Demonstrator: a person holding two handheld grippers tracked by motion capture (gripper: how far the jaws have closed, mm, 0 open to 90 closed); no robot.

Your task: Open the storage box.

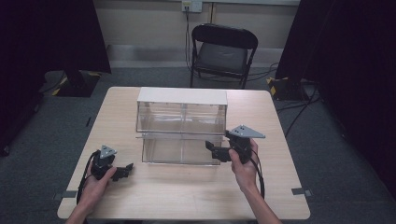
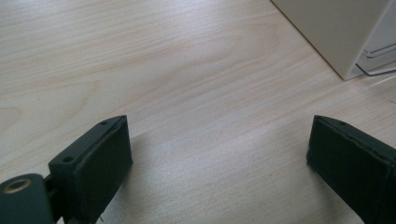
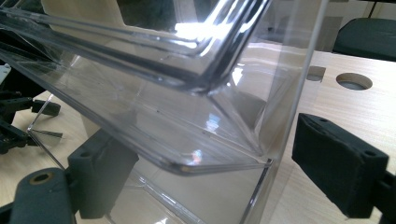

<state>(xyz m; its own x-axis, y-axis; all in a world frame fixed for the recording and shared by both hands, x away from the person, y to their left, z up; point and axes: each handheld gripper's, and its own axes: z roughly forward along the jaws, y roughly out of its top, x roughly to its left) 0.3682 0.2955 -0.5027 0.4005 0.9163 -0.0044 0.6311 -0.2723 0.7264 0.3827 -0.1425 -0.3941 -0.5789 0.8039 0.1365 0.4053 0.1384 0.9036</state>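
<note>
Nearest to you, your left hand [image 1: 95, 179] holds the left gripper [image 1: 125, 171] low over the near left part of the wooden table [image 1: 187, 196]. In the left gripper view its two black jaws are spread wide, with nothing but bare wood between them, and the white side wall of the cabinet [image 2: 336, 32] stands at the upper right, apart from the jaws.

A little farther from you, your right hand [image 1: 243, 163] holds the right gripper [image 1: 211, 148] at the right front corner of the clear plastic drawer [image 1: 180, 150]. This drawer is the lower one of the drawer cabinet [image 1: 182, 97], and it stands pulled out toward you, so that its front wall is nearer to you than the white top of the cabinet. In the right gripper view the jaws are spread, and the corner of the clear plastic drawer [image 3: 261, 140] lies between them: the left jaw is seen through the transparent wall, on the inner side, and the right jaw is outside the side wall, with a small gap to it. I cannot tell if the left jaw touches the plastic. The jaws do not pinch the wall.

The upper row of the cabinet has two clear compartments side by side, both closed. Behind the table, on the grey floor, stands a black folding chair [image 1: 223, 51].
</note>
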